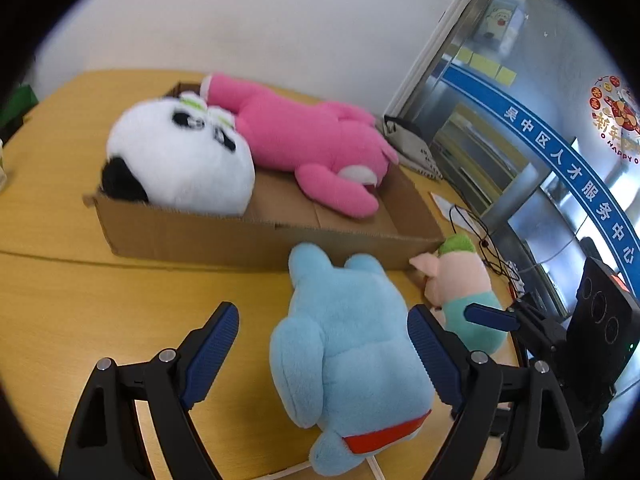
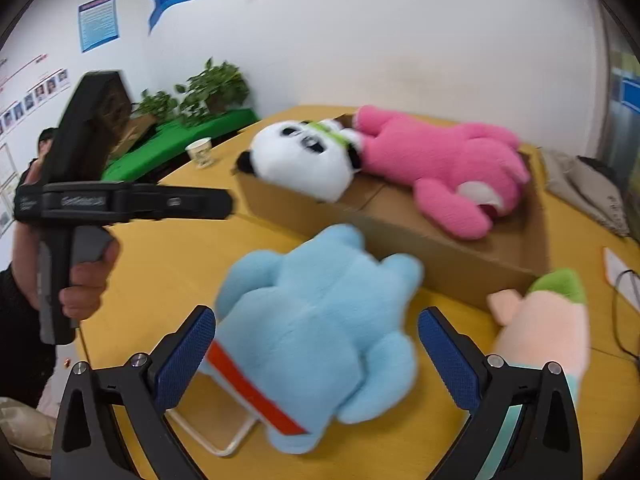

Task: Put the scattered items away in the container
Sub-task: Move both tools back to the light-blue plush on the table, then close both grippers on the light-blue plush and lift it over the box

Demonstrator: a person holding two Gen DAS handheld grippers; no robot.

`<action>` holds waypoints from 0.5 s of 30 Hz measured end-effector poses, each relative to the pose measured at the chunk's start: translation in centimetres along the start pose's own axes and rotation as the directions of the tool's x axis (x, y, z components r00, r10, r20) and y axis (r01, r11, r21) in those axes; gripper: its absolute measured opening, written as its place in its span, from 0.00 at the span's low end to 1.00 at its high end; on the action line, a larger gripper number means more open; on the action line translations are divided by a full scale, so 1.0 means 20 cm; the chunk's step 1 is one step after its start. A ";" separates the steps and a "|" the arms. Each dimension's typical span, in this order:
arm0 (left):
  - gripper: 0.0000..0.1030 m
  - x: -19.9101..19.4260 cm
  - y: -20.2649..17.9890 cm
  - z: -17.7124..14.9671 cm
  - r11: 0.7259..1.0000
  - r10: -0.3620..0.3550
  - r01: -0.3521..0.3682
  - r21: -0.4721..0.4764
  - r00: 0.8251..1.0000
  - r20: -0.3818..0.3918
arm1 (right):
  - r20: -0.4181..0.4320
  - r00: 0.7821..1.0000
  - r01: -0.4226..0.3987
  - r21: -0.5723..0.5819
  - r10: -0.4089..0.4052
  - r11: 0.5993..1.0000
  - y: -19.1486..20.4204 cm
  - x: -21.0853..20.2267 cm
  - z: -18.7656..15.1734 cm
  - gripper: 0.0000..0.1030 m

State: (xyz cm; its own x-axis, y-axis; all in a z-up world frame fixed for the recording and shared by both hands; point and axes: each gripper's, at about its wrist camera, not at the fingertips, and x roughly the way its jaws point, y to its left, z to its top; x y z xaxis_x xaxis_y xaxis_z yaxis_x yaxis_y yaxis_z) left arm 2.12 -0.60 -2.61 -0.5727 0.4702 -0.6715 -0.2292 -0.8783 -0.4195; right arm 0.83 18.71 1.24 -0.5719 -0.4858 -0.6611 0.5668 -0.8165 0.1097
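Note:
A light blue plush toy point(image 1: 348, 340) point(image 2: 316, 332) with a red band lies on the yellow table point(image 1: 80, 280), in front of a cardboard box point(image 1: 240, 240) point(image 2: 440, 264). In the box lie a panda plush point(image 1: 180, 156) point(image 2: 304, 160) and a pink plush point(image 1: 316, 140) point(image 2: 444, 160). A small pig plush point(image 1: 460, 280) point(image 2: 548, 320) with a green cap lies right of the blue one. My left gripper point(image 1: 324, 344) is open over the blue toy. My right gripper point(image 2: 318, 356) is open astride the blue toy, and its pads do not press on it.
In the right wrist view a hand point(image 2: 84, 280) holds the left gripper's body point(image 2: 120, 200) at the left. A paper cup point(image 2: 202, 152) and potted plants point(image 2: 212, 88) stand behind. A grey bag point(image 2: 584, 188) and black cables point(image 1: 480, 240) lie right of the box.

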 end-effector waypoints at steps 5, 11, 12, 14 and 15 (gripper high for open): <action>0.85 0.12 0.05 -0.07 0.999 -0.048 0.046 -0.023 0.996 -0.076 | -0.078 0.997 -0.009 0.025 0.011 1.000 0.00 0.15 -0.05 1.00; 0.76 0.28 0.09 -0.15 0.996 -0.078 0.068 -0.060 0.982 -0.170 | -0.166 0.981 -0.067 0.175 0.097 0.982 -0.13 0.31 -0.12 1.00; 0.70 0.29 0.09 -0.15 0.994 -0.098 0.088 -0.065 0.980 -0.174 | -0.171 0.980 -0.069 0.186 0.101 0.980 -0.14 0.32 -0.13 1.00; 0.61 0.30 0.09 -0.15 0.989 -0.143 0.132 -0.072 0.974 -0.174 | -0.181 0.978 -0.068 0.182 0.102 0.981 -0.13 0.33 -0.14 1.00; 0.59 0.30 0.09 -0.15 0.987 -0.154 0.143 -0.074 0.972 -0.177 | -0.186 0.976 -0.077 0.192 0.113 0.978 -0.14 0.33 -0.15 1.00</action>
State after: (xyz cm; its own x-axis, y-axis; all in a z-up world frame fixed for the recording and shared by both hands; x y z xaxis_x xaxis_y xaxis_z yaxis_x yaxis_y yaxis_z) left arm 0.59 0.89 -9.33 -0.3826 0.6074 -0.6962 -0.2497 -0.7935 -0.5550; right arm -2.87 18.74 -5.63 -0.3840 -0.5086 -0.7706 0.4849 -0.8213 0.3004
